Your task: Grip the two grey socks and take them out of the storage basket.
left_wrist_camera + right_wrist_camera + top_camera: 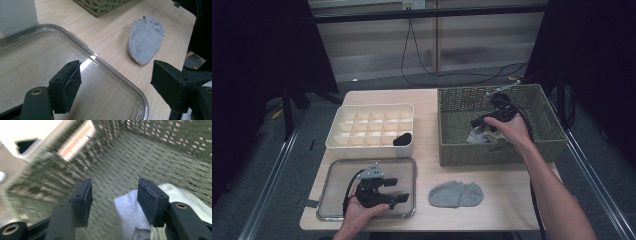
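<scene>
Two tools open and empty, right tool over pale crumpled socks in woven basket.

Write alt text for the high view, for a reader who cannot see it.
A person's right hand holds a black two-jaw gripper inside an olive woven basket, above pale folded cloth. The left gripper hovers open over a clear plastic tray on the light wooden table. A grey sock lies between; a cream divided box holds one black rolled sock.
</scene>
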`<state>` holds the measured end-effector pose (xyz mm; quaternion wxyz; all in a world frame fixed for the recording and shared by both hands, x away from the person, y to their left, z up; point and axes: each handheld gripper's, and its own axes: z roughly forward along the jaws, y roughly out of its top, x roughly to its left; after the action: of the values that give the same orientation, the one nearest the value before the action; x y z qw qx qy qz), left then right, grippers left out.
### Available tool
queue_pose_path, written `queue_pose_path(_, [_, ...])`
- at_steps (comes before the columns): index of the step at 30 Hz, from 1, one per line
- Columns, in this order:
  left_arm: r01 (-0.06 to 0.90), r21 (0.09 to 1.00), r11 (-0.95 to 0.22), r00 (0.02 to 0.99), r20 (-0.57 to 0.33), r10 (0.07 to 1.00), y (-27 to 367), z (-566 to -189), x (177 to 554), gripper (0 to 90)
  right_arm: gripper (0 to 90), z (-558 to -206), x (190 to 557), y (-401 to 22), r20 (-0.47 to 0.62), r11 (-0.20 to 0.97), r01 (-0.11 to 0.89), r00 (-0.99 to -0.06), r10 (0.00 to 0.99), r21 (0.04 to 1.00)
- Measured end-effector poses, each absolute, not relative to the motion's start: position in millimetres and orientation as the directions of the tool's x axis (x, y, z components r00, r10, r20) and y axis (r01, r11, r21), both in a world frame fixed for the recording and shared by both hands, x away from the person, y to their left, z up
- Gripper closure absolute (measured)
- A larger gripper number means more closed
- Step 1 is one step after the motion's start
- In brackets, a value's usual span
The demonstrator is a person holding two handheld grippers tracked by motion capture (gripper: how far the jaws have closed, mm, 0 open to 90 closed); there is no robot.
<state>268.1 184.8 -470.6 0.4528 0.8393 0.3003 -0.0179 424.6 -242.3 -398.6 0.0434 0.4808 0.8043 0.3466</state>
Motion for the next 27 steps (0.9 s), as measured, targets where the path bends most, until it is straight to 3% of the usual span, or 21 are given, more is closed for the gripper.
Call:
queue_pose_path(5, [0.52, 0.749, -0.41, 0.819, -0.301, 0.488, 185, -471, 268, 23.4, 44.9, -410, 436, -236, 0.272, 0.335, 0.793, -0.517, 0.812, 0.508])
queue_pose_path(11, [0.519, 0.748, -0.414, 0.821, -0.3, 0.487, 183, -471, 268, 23.3, 44.8, -408, 446, -233, 0.249, 0.351, 0.786, -0.525, 0.814, 0.51])
queue_pose_path(27, [0.521, 0.747, -0.413, 0.819, -0.3, 0.489, 185, -472, 270, 22.9, 44.9, -447, 465, -222, 0.231, 0.456, 0.812, -0.553, 0.801, 0.363])
